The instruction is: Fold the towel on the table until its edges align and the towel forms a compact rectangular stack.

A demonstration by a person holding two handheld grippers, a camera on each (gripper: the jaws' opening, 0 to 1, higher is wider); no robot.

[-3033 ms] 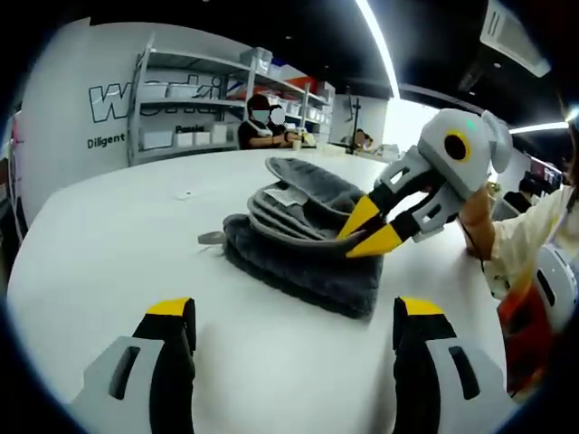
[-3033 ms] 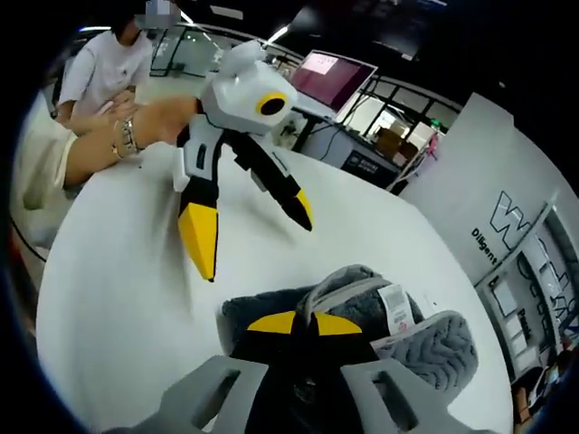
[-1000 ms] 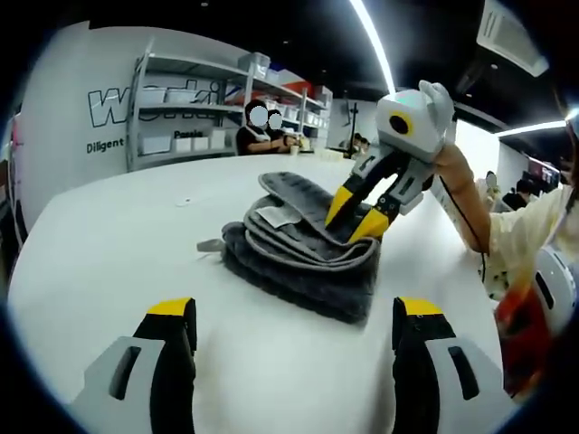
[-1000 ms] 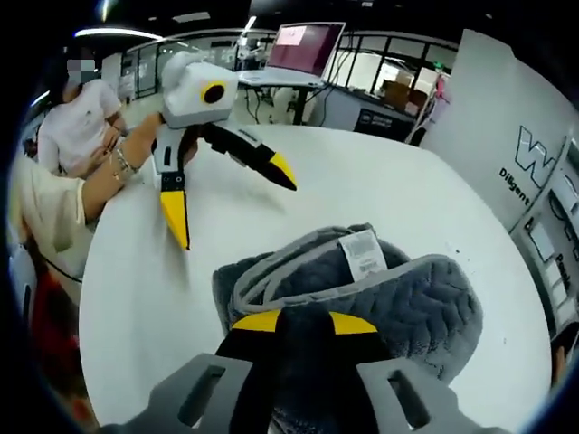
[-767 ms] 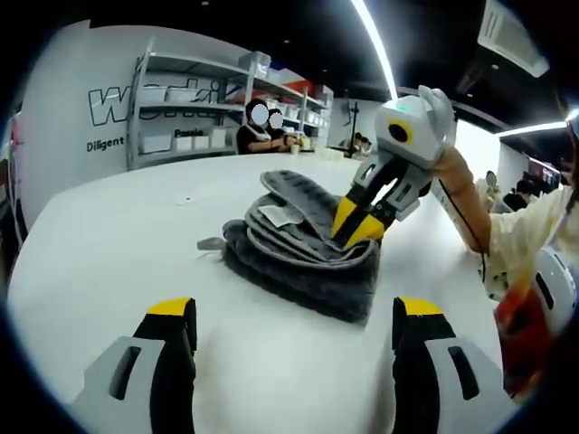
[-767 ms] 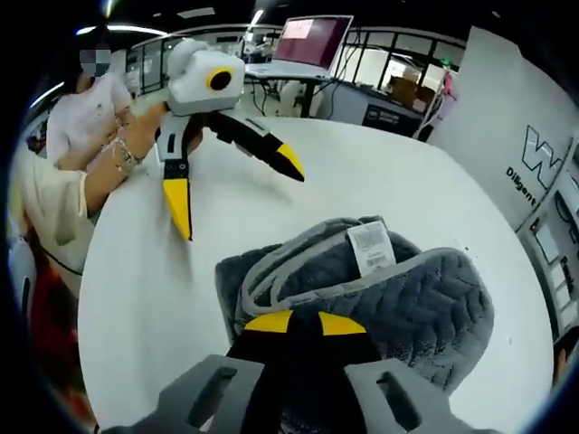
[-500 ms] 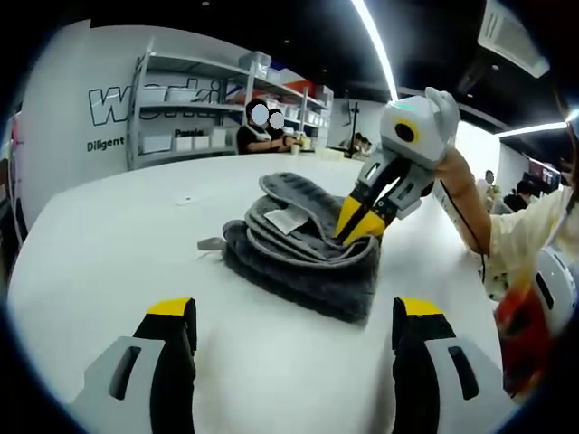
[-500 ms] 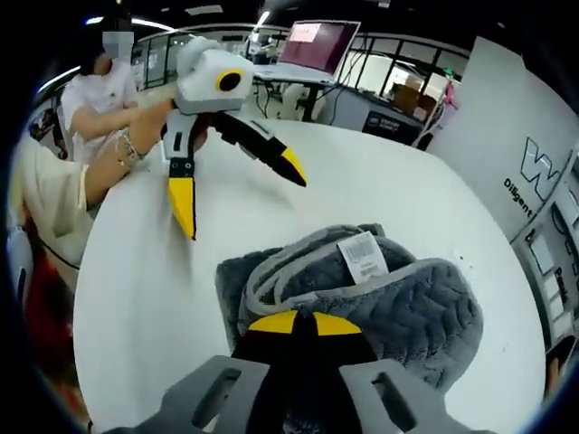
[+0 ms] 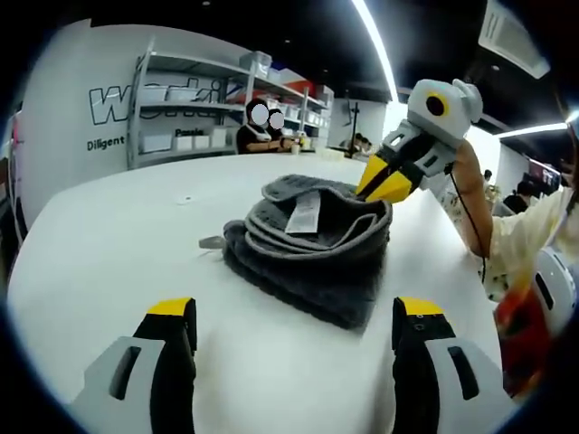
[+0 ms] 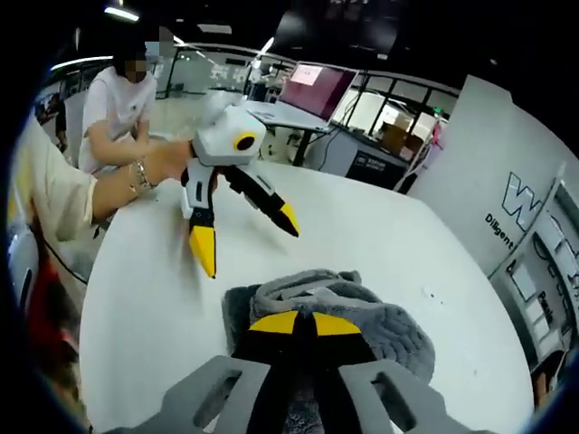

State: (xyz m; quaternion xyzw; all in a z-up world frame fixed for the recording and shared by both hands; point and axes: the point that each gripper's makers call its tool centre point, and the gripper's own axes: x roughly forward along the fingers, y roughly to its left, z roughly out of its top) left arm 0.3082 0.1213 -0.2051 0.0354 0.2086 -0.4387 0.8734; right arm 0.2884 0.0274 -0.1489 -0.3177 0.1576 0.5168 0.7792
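Right hand-held gripper [image 9: 387,184] pinches the towel's [image 9: 312,246] raised edge — towel beneath it.

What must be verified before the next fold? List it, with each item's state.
1. Right hand-held gripper shut on the towel's top layer: ok, its yellow tips meet on the raised edge.
2. Left hand-held gripper open and off the towel: ok, it hovers above the table.
3. Towel edges aligned: not ok, the layers are bunched and rounded.
4. Care label tucked inside: not ok, it hangs out over the front of the folds.
5. Whole towel on the table: ok.
6. Compact rectangular stack reached: not ok.
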